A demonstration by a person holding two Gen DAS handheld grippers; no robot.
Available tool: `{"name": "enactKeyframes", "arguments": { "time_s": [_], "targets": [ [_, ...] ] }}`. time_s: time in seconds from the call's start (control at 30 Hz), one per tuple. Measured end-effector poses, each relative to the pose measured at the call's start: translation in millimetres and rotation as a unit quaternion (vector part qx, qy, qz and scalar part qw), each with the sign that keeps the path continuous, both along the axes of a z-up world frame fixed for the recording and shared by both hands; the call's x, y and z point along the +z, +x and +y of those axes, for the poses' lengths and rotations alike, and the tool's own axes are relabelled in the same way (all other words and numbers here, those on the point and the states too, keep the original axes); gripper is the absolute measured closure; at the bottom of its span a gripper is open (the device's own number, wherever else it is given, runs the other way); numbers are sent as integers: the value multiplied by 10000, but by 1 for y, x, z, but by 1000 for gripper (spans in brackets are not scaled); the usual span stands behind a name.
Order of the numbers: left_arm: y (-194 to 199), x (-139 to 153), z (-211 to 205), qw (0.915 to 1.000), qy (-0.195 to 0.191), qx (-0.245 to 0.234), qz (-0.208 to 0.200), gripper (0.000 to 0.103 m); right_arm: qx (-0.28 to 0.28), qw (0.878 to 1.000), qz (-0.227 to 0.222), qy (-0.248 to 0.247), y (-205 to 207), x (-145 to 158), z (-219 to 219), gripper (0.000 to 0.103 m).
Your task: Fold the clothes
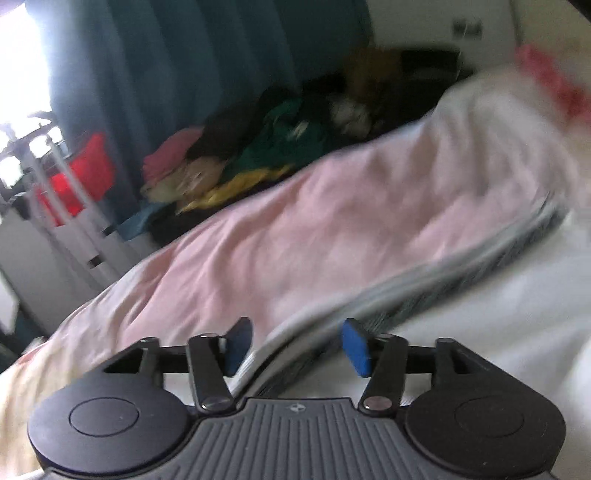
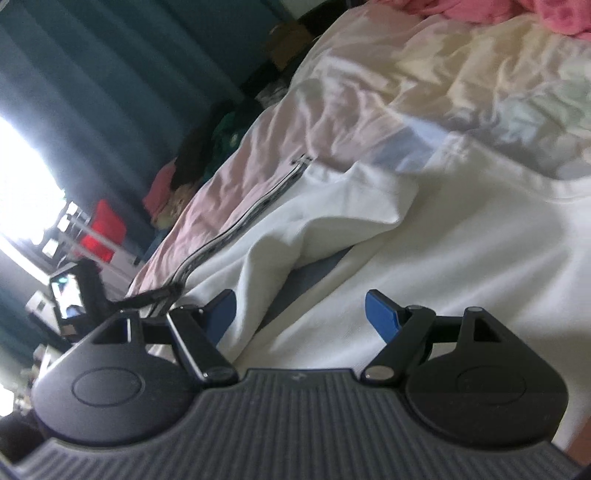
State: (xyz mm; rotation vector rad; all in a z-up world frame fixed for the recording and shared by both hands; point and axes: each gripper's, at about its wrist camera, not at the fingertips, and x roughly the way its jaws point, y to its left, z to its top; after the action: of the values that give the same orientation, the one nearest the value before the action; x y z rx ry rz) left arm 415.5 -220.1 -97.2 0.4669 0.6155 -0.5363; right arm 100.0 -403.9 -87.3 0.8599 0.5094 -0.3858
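A white garment (image 2: 424, 258) with a black-and-white striped trim (image 2: 240, 221) lies spread on a pale pink bed sheet (image 2: 258, 147). My right gripper (image 2: 299, 314) is open just above the white cloth, a raised fold (image 2: 295, 236) lying between its blue pads. In the left wrist view, which is blurred, my left gripper (image 1: 295, 347) is open over the striped trim (image 1: 424, 280), where the white garment (image 1: 480, 314) meets the pink sheet (image 1: 295, 221). Neither gripper holds anything.
A heap of mixed clothes (image 1: 240, 162) lies along the far side of the bed below teal curtains (image 1: 184, 55). A red item (image 1: 81, 177) hangs on a white rack at left. Pink fabric (image 2: 517, 14) lies at the far right. A phone on a stand (image 2: 70, 295) sits at left.
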Motion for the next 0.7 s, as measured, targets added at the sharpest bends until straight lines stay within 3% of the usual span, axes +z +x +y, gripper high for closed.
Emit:
{"name": "enactKeyframes", "arguments": {
  "time_s": [0.03,0.1,0.2,0.37,0.47,0.5,0.53,0.6,0.7],
  "targets": [
    [-1,4,-8,9996,-207,-200,51,31,-33,10000,28,30,0,-2,-2,23],
    [-5,7,-29,9968,-465,-625,157,31,-123,9998,31,147,0,-7,-7,23],
    [-18,-10,-81,9899,-161,-1370,336,30,-239,9995,84,205,1,-13,-12,23],
    [-41,-39,-160,9671,476,-2452,478,31,-74,9993,276,254,8,-27,-6,23],
    [-55,-46,-182,9627,504,-2637,344,56,32,9992,317,220,12,-30,-3,24],
    [-59,-47,-186,9625,502,-2655,234,75,15,9993,292,230,12,-30,-3,24],
    [-64,-48,-188,9618,550,-2678,105,83,-11,9994,267,241,11,-31,-5,24],
    [-65,-43,-189,9649,520,-2573,-25,91,-108,9993,249,276,10,-32,-8,24],
    [-56,-22,-193,9799,106,-1969,-283,93,-253,9991,222,269,7,-30,-10,24]
  ]
}}
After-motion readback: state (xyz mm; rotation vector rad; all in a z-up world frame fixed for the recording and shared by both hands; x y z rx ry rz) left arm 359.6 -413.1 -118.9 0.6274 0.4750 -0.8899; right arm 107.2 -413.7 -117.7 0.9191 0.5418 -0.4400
